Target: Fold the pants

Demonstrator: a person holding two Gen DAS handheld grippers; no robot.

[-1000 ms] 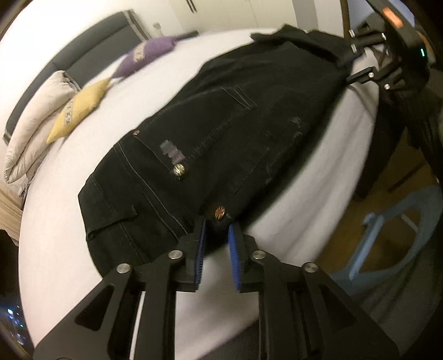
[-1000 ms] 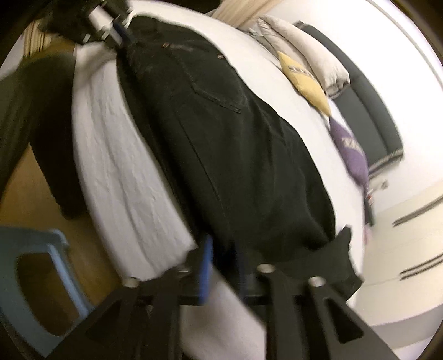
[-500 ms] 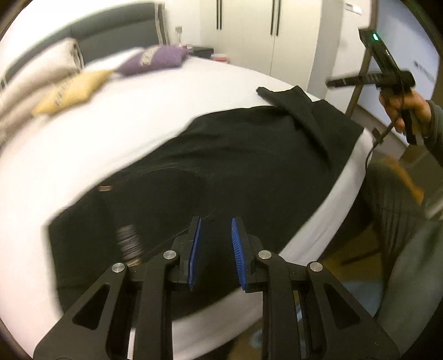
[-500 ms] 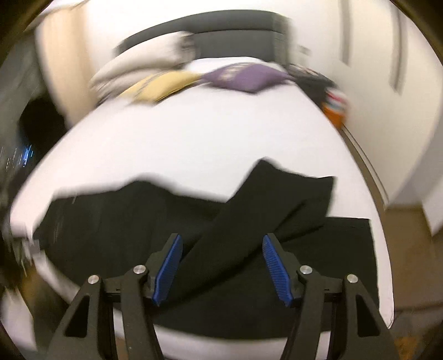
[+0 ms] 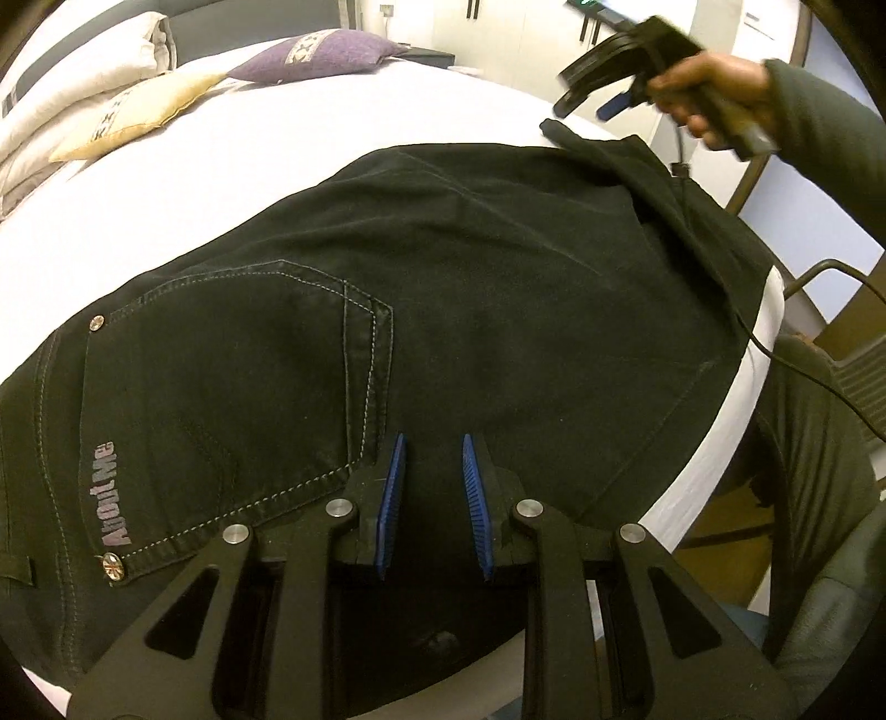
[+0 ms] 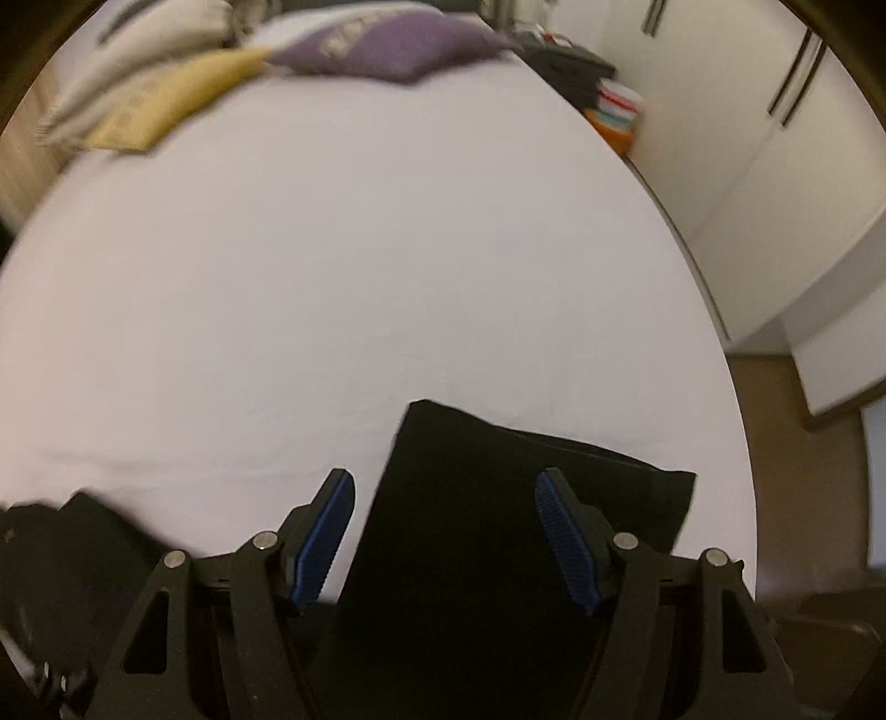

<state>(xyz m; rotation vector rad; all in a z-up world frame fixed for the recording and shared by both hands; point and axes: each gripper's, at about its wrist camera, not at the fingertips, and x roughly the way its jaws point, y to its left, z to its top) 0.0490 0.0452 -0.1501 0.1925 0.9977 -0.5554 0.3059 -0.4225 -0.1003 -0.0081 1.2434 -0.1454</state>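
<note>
Black jeans (image 5: 498, 288) lie across the white bed (image 5: 277, 138), back pocket with a grey label up, one leg end folded over at the far right. My left gripper (image 5: 431, 443) hovers low over the seat beside the pocket; its blue pads stand a narrow gap apart with nothing between them. A hand holds my right gripper (image 5: 592, 102) above the far leg end. In the right wrist view my right gripper (image 6: 443, 479) has its jaws opening wide, and the leg end (image 6: 498, 526) lies on the bed below them, not pinched.
A purple cushion (image 5: 326, 52), a yellow cushion (image 5: 127, 116) and white pillows (image 5: 72, 72) lie at the head of the bed. White wardrobe doors (image 6: 775, 138) and a stack of coloured boxes (image 6: 614, 111) stand beyond it. The person's legs (image 5: 803, 443) and a trailing cable (image 5: 797, 354) are at the right bed edge.
My right gripper spread its jaws off the leg fabric and swung round over the leg end. My left gripper slid from the waistband edge to over the seat; both views rolled.
</note>
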